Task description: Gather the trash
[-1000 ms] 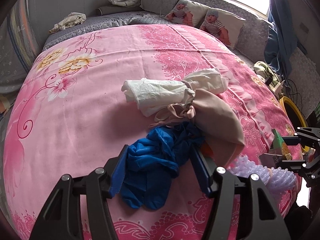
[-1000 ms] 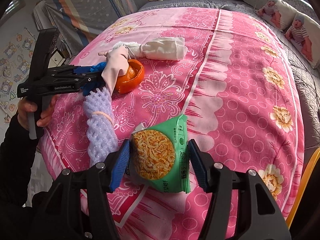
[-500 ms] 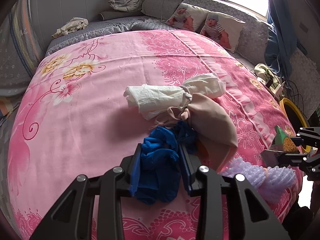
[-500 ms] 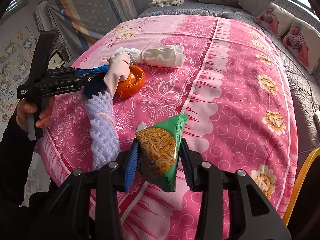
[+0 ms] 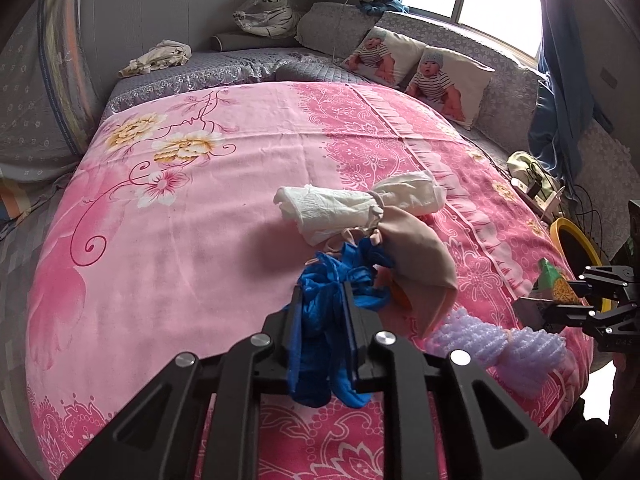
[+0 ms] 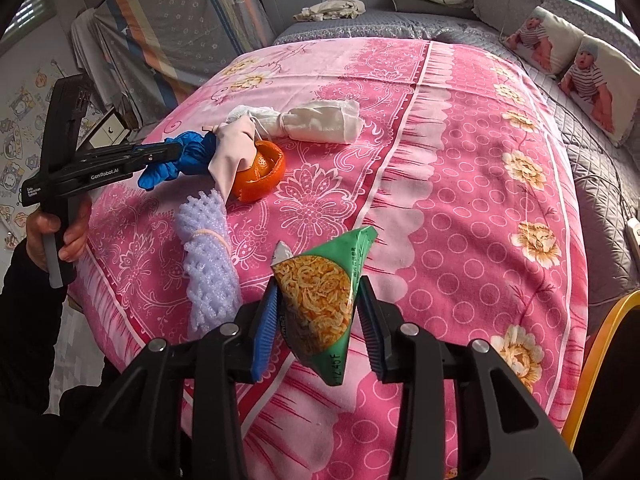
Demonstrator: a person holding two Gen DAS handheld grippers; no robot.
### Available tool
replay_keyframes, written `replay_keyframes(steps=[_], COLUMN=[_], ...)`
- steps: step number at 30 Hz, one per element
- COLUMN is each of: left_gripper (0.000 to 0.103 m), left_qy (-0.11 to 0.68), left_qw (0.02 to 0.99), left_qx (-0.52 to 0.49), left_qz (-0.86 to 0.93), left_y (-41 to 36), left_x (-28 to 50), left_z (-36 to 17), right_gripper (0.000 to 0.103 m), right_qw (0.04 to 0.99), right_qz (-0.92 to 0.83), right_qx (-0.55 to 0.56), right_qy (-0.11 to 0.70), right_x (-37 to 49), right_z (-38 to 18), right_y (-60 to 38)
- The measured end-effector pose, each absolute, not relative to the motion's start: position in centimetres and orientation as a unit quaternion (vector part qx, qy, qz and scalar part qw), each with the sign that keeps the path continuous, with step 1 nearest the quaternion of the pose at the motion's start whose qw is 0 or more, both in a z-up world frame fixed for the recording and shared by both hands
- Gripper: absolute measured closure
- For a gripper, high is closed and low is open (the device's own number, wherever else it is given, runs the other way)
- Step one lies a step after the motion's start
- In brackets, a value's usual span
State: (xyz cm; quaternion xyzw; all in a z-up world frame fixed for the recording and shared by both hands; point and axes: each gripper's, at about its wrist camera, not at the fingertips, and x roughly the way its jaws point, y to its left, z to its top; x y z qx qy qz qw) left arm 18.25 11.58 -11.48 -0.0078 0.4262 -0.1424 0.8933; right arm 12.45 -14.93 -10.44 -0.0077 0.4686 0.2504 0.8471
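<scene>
Left tool (image 5: pixel 322 320) clamps the blue glove (image 5: pixel 320 308); right tool (image 6: pixel 316 328) grips the snack packet (image 6: pixel 320 304).

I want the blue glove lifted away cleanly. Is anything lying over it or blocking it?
The left claw is shut on the blue glove. The beige glove beside it touches its far end; nothing else blocks it.

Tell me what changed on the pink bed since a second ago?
The left gripper has just closed its fingers on the blue glove and begun lifting it. The right gripper closed on the green snack packet, now held tilted. The tissue bundle, orange peel and purple foam net stayed put.
</scene>
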Motion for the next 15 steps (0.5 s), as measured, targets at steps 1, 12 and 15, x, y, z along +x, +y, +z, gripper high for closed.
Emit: replay_keyframes(steps=[1, 12, 15], left_gripper=[0.087, 0.087, 0.087], left_qy=[0.423, 0.386, 0.379], left_qw=[0.895, 0.913, 0.917], left_qx=[-0.011, -0.039, -0.044], left_qz=[-0.141, -0.124, -0.119], left_y=[11.8, 13.8, 14.0], left_x=[18.0, 15.0, 14.3], left_z=[-11.2, -8.6, -8.0], right_gripper=[0.067, 0.068, 0.069], right_qw=[0.848, 0.854, 0.857], right_qz=[0.249, 0.244, 0.242], right_qx=[-0.006, -0.003, 0.000], right_qy=[0.468, 0.459, 0.454], right_x=[12.5, 12.2, 12.0], right_z=[-10.4, -9.9, -9.6], right_y=[-15.0, -15.3, -15.5])
